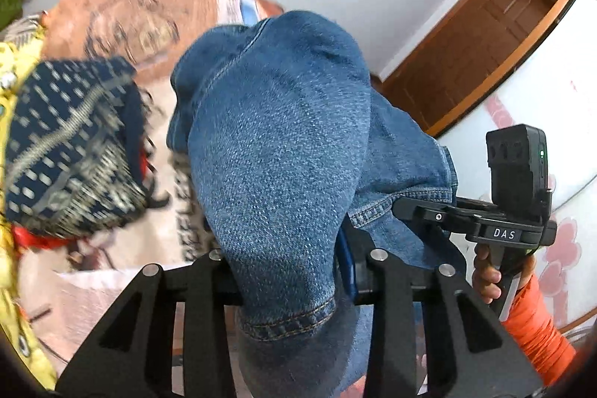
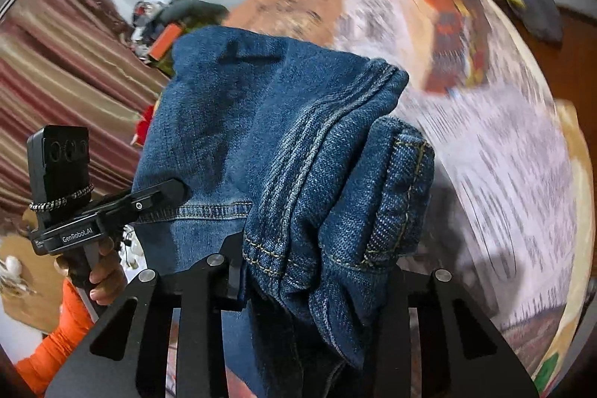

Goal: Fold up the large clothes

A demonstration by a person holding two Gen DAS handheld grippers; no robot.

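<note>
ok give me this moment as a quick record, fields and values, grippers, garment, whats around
garment: blue jeans, bunched, lifted off the bed
left gripper: shut on jeans near a hem
right gripper: shut on jeans, stitched seams over its fingers
surface: printed bedsheet, blurred
nearby: navy patterned cloth to the left
background: wooden door, striped curtain

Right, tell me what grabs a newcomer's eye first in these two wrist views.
The blue jeans fill the middle of both views, bunched and draped over each gripper, hems and seams up close. In the left wrist view the right gripper reaches into the denim from the right; in the right wrist view the left gripper comes in from the left. Behind lies a blurred orange printed cloth, with a navy patterned garment at the left.
</note>
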